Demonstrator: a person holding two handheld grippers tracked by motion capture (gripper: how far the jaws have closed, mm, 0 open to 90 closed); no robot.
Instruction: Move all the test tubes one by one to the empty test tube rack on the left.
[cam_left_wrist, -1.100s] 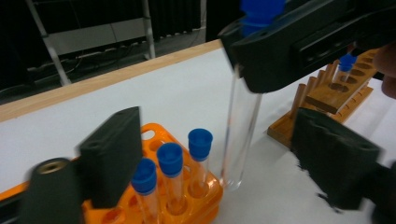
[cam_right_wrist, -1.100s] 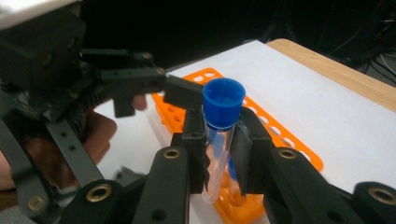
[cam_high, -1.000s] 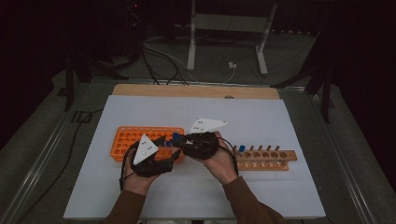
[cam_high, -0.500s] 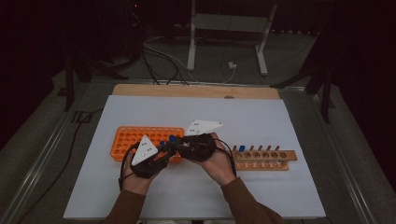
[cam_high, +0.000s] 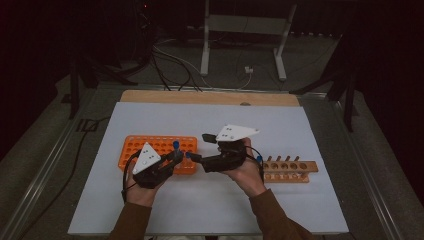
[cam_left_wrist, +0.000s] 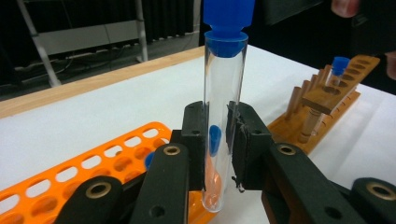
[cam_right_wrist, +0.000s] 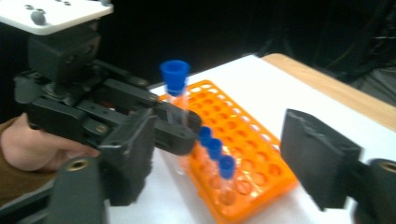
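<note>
A clear test tube (cam_left_wrist: 219, 93) with a blue cap (cam_left_wrist: 226, 18) stands upright in my left gripper (cam_left_wrist: 218, 122), which is shut on its lower half. In the high view the left gripper (cam_high: 175, 156) holds the tube (cam_high: 176, 146) over the right end of the orange rack (cam_high: 150, 146). My right gripper (cam_high: 199, 148) is just right of it, open, with nothing between its jaws. In the right gripper view the right gripper (cam_right_wrist: 224, 163) faces the left gripper (cam_right_wrist: 93, 112) and its tube (cam_right_wrist: 175, 88).
Three blue-capped tubes (cam_right_wrist: 215, 148) stand in the orange rack (cam_right_wrist: 252, 140) near its front edge. A wooden rack (cam_high: 290, 170) lies to the right with one capped tube (cam_left_wrist: 338, 65) in it. A white mat (cam_high: 210, 205) covers the table.
The two grippers have drawn slightly apart. The right one shifted right, and the left one shifted left with the tube.
</note>
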